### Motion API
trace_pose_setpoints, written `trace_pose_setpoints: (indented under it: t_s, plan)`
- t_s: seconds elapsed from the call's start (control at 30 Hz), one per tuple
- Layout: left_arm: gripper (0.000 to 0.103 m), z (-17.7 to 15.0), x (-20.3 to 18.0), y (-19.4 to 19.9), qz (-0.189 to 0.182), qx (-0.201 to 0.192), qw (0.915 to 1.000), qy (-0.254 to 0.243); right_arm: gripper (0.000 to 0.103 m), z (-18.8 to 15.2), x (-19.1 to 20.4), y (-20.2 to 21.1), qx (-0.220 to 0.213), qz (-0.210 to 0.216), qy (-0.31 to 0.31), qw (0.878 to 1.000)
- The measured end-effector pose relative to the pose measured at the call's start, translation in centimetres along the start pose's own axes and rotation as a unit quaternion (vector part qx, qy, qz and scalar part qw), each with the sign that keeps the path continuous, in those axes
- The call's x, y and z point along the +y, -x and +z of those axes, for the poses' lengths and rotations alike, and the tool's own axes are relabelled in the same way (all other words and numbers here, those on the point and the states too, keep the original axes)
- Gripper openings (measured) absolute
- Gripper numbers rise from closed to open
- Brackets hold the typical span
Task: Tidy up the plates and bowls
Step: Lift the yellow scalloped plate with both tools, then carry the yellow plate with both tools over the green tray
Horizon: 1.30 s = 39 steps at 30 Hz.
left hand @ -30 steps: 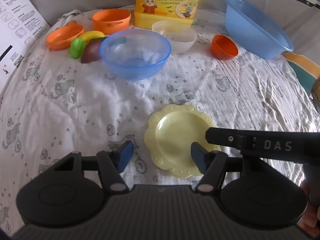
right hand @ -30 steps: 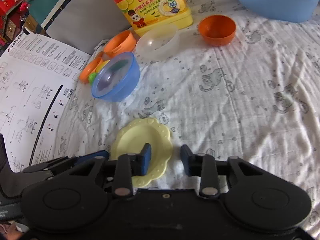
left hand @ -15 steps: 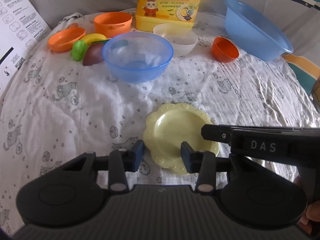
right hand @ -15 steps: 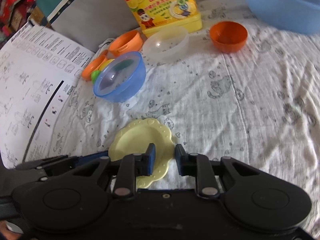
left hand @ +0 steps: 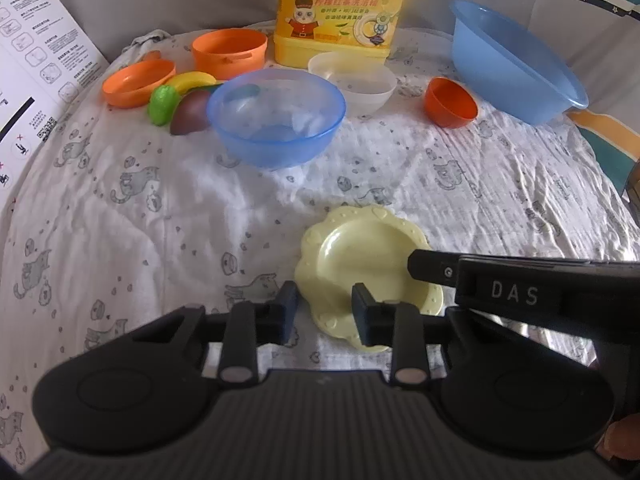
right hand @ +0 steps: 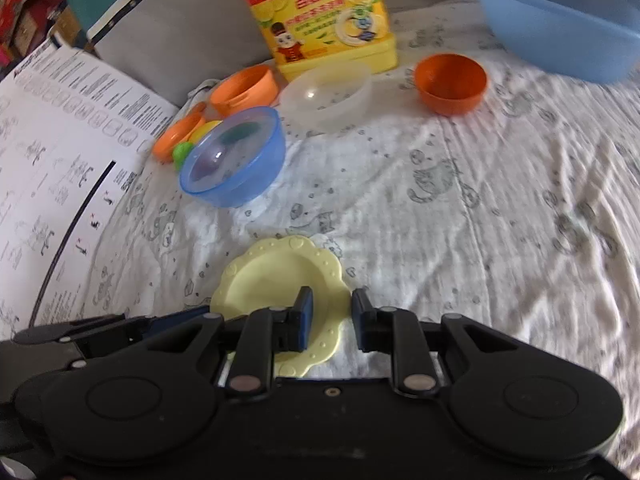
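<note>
Both grippers had narrowed around one yellow scalloped plate [left hand: 360, 264] lying flat on the cat-print cloth [left hand: 120, 216], compared with a second before, when their fingers stood far wider. The left gripper [left hand: 325, 312] was closing, its fingers straddling the plate's near-left rim without yet visibly pressing it. The right gripper [right hand: 331, 316] had stopped at a narrow gap, its left finger over the plate's right edge and its other finger just outside on the cloth; whether the pads actually bit the rim could not be told. This looked like the start of a two-handed lift, with the plate not yet raised. Beyond it stood a translucent blue bowl [left hand: 276, 116], a clear bowl [left hand: 354, 84], a small orange bowl [left hand: 451, 102], two more orange dishes [left hand: 138, 82] at the left with toy fruit [left hand: 176, 100] beside them, and a large blue basin [left hand: 516, 64] at the far right. A yellow detergent bottle [left hand: 340, 12] stood behind them. The cloth between plate and bowls lay open; the crossed grippers themselves seemed the likeliest obstruction.
</note>
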<state>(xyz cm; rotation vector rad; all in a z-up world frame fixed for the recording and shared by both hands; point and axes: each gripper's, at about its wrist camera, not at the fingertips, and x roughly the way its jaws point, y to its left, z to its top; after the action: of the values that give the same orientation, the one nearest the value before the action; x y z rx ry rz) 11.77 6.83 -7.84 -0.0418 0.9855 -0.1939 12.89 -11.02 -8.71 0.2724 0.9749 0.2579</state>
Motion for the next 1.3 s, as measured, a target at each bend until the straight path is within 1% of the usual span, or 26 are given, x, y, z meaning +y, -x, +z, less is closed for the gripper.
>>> trace_pose_setpoints:
  t_s: [0.37, 0.47, 0.63, 0.93, 1.13, 1.3]
  plan:
    - [0.028, 0.1, -0.8, 2.1, -0.008, -0.021, 0.9998, -0.001, 0.022, -0.1, -0.4, 2.4, -0.006, 0.001, -0.028, 1.000]
    - [0.028, 0.1, -0.6, 3.2, -0.012, -0.032, 0.9994, 0.006, 0.022, -0.5, -0.1, 3.0, -0.001, 0.003, -0.028, 1.000]
    - [0.028, -0.3, -0.3, 4.9, -0.013, -0.041, 0.9990, 0.011, 0.021, -1.2, 0.7, 4.3, -0.004, 0.008, -0.026, 1.000]
    - [0.028, -2.4, 1.5, 8.6, -0.002, -0.054, 0.9982, 0.027, 0.021, -2.4, 4.0, 7.6, -0.013, 0.031, -0.003, 0.999]
    - [0.028, -4.7, 3.3, 11.2, 0.010, -0.058, 0.9976, 0.037, 0.021, -4.1, 6.4, 8.3, 0.001, 0.048, 0.012, 0.999]
    - [0.028, -6.8, 4.6, 12.4, 0.021, -0.052, 0.9974, 0.045, 0.021, -6.0, 8.3, 8.0, 0.019, 0.053, 0.029, 0.998]
